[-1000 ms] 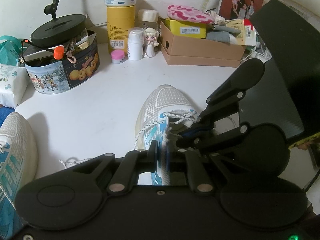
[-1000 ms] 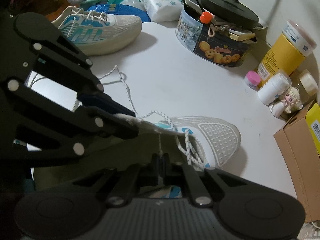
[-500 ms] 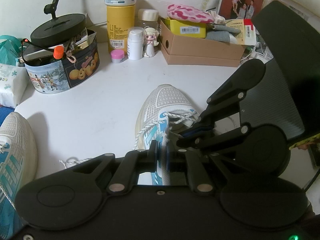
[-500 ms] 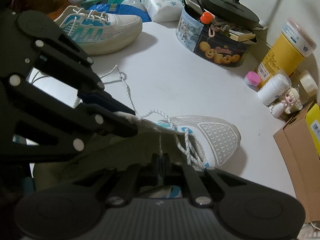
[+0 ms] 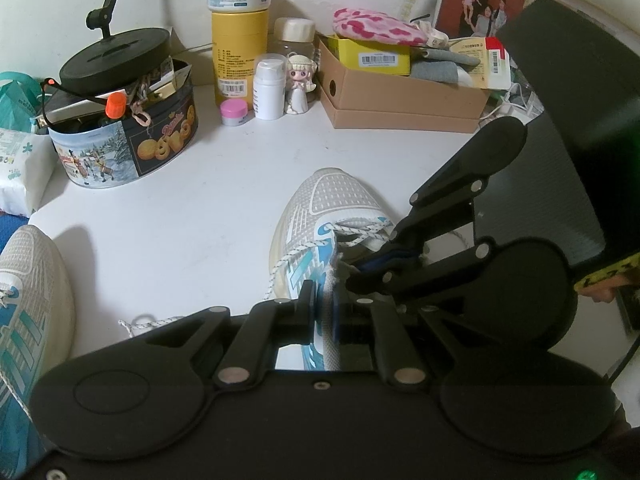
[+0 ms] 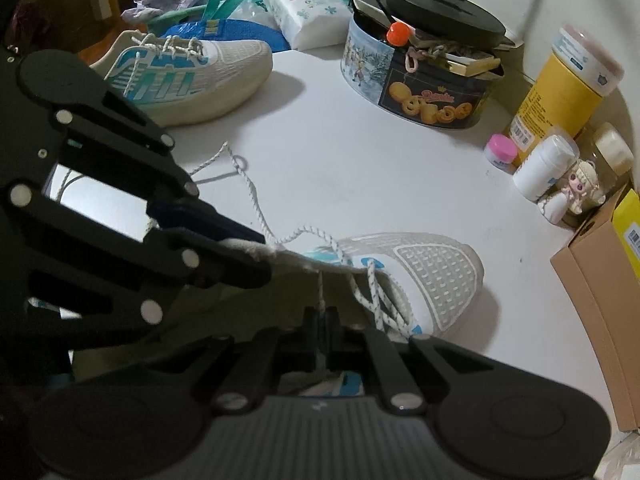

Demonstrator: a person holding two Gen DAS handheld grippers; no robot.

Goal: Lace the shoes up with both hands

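A white and blue sneaker point(image 5: 332, 208) lies on the white table point(image 5: 200, 208), toe pointing away from me. My left gripper point(image 5: 326, 300) is shut on the edge of its upper near the eyelets; its fingertips point(image 6: 256, 248) pinch the white fabric in the right wrist view. My right gripper point(image 6: 320, 318) is shut on a white speckled lace point(image 6: 320, 288) that rises taut from the eyelets; it enters the left wrist view from the right point(image 5: 352, 276). The lace's other end point(image 6: 232, 160) lies loose on the table. A second, laced sneaker point(image 6: 188, 68) sits at the table's left edge.
A cookie tin point(image 5: 128, 148) with a black lid, a yellow canister point(image 5: 239, 52), small bottles and a doll point(image 5: 298, 88) stand at the back. An open cardboard box point(image 5: 400, 96) is at the back right. A black mesh chair point(image 5: 560, 160) rises to the right.
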